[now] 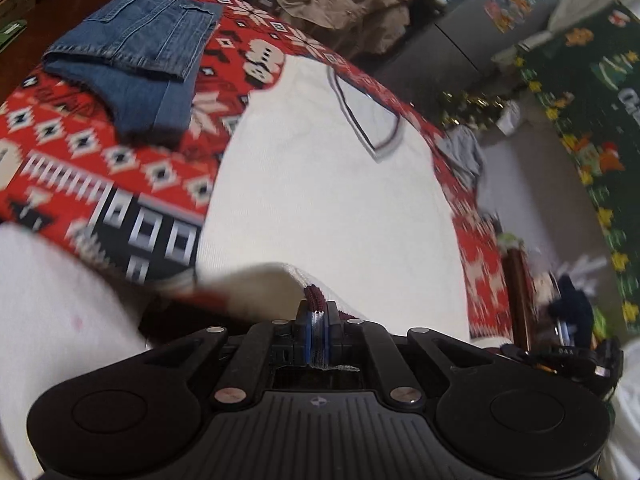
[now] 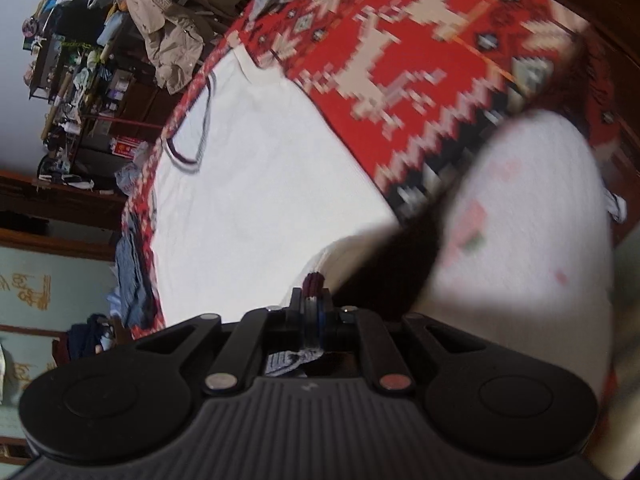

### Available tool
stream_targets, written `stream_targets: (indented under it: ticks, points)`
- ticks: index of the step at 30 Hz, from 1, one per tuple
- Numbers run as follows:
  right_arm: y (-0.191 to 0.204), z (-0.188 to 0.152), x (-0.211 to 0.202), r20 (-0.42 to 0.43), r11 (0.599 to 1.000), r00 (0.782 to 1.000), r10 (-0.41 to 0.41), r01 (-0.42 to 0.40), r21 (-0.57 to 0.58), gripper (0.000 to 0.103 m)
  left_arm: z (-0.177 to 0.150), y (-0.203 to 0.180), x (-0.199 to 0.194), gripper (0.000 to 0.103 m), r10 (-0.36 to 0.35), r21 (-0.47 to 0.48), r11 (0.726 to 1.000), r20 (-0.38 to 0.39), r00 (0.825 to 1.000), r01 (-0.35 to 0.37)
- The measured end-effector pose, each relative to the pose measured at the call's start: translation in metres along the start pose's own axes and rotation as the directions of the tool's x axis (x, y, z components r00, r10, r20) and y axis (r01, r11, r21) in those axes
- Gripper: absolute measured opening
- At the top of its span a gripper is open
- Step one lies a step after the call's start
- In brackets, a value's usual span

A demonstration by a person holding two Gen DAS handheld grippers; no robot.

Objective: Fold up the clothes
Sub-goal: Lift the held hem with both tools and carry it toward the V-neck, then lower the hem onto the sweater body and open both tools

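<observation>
Pinching both tongs hold white shirt's hem.

Left gripper pinches the white garment's seemingly maroon-trimmed hem.

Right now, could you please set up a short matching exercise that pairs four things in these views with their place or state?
Things:
1. white sweater
2. folded denim
3. left tool
4. beige jacket

Places or states:
A. heaped beyond the table's far edge
B. spread flat on the red patterned cloth
C. shut on the sweater's dark red hem
D. lying on the cloth beside the sweater

Pairs: 1-B, 2-D, 3-C, 4-A
</observation>
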State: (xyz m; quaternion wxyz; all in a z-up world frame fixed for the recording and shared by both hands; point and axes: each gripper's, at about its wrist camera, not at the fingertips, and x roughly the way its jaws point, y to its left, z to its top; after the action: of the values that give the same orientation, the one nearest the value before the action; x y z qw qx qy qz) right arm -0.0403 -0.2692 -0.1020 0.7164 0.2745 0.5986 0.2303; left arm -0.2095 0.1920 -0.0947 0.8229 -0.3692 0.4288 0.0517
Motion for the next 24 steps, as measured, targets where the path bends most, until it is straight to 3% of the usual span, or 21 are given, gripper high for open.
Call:
stream_targets:
  ticks: [7, 11, 17, 19, 20, 22, 24]
  points:
    - [0.028, 0.075, 0.068, 0.004, 0.999, 0.999, -0.043, 0.043, 0.024, 0.006, 0.073, 0.025, 0.077, 0.006, 0.043, -0.117, 0.992, -0.029, 0.999, -0.046]
    - [0.027, 0.102, 0.110, -0.014, 0.997, 0.997, -0.070, 0.071, 0.043, 0.006, 0.099, 0.038, 0.112, 0.006, 0.041, -0.164, 0.985, -0.062, 0.997, -0.050]
    - [0.022, 0.123, 0.147, -0.030, 0.996, 0.998, -0.053, 0.055, 0.074, 0.008, 0.111, 0.035, 0.131, 0.015, 0.014, -0.121, 0.992, -0.073, 0.997, -0.023]
    - [0.026, 0.124, 0.152, -0.028, 0.997, 0.999, -0.041, 0.043, 0.059, 0.014, 0.110, 0.028, 0.127, 0.026, 0.009, -0.055, 0.998, -0.057, 0.998, -0.012]
    - [0.028, 0.124, 0.153, -0.027, 0.998, 0.999, -0.033, 0.035, 0.052, 0.021, 0.109, 0.023, 0.124, 0.037, 0.019, -0.021, 1.000, -0.041, 0.999, -0.019]
    - [0.033, 0.123, 0.151, -0.018, 0.999, 1.000, -0.018, 0.019, 0.031, 0.033, 0.106, 0.015, 0.117, 0.050, 0.034, 0.043, 0.999, -0.012, 0.999, -0.033]
    - [0.038, 0.121, 0.143, 0.010, 1.000, 1.000, -0.010, 0.010, 0.006, 0.059, 0.105, 0.012, 0.111, 0.054, 0.031, 0.078, 0.996, 0.002, 1.000, -0.031]
